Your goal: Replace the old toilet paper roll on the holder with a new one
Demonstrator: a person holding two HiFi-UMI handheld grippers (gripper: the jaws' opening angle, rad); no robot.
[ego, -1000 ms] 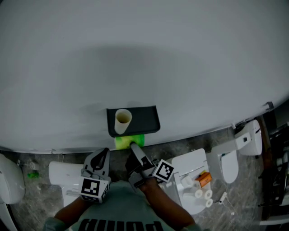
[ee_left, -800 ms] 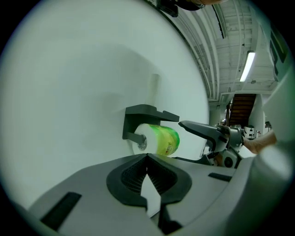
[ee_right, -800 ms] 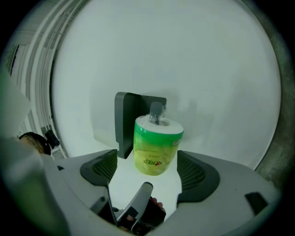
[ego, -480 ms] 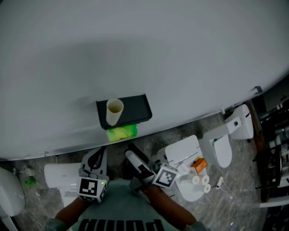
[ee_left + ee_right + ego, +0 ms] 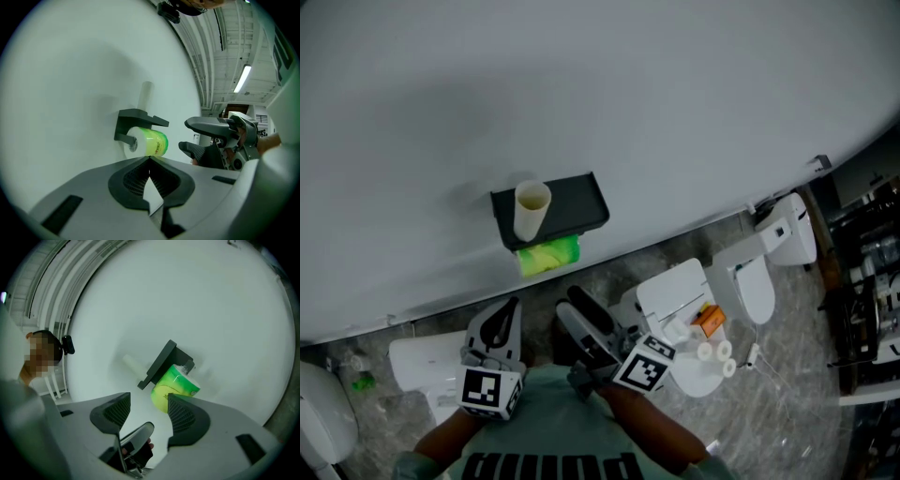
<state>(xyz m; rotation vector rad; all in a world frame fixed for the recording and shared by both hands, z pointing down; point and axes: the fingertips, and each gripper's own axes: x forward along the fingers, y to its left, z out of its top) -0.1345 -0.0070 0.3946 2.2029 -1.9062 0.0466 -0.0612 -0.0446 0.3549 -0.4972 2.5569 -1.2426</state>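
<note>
A black wall holder (image 5: 572, 208) carries a bare cardboard tube (image 5: 530, 208) upright on its shelf. A roll in green wrap (image 5: 547, 254) hangs on the bar under it. In the head view both grippers are held below the holder, apart from it. My right gripper (image 5: 581, 323) is open; its jaws have just been closing and nothing is between them. In the right gripper view the green roll (image 5: 176, 385) shows beyond my right gripper (image 5: 149, 401). My left gripper (image 5: 499, 328) is shut and empty, its tips meeting under the roll (image 5: 152, 143) in the left gripper view.
A white wall fills the top of the head view. Along its foot stand white toilets (image 5: 675, 305) (image 5: 769, 272) and a white tank (image 5: 422, 361). Several white rolls (image 5: 714, 352) and an orange box (image 5: 706, 321) lie on the nearest toilet.
My right gripper has drawn back from the green roll, rolled over and narrowed its jaws. The left gripper has barely shifted. The view has swung, so the holder sits higher and further left.
</note>
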